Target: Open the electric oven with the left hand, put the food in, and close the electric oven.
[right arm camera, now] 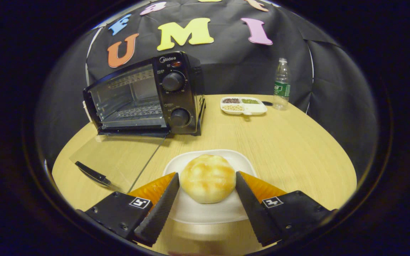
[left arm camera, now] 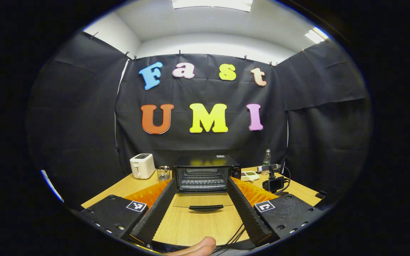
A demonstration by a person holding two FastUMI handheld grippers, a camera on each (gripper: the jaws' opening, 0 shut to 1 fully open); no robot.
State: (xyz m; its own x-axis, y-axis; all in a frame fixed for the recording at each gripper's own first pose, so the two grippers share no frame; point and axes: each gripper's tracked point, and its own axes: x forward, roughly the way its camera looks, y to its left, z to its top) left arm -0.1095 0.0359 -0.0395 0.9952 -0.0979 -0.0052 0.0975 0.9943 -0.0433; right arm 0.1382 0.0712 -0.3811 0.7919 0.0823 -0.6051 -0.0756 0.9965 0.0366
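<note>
One round glossy bun (right arm camera: pixel 208 177), white plate (right arm camera: pixel 205 213), glass oven door (right arm camera: pixel 119 156) seemingly flat

Glass oven door (right arm camera: pixel 119 156) (glossy), wood-grain table (right arm camera: pixel 290 142), matt.

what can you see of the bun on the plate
The bun is round and domed, pale golden with browner patches, and looks soft and whole. It sits upright on the white plate on the wooden table, between the right gripper's open jaws, which flank it without clearly pressing.
</note>
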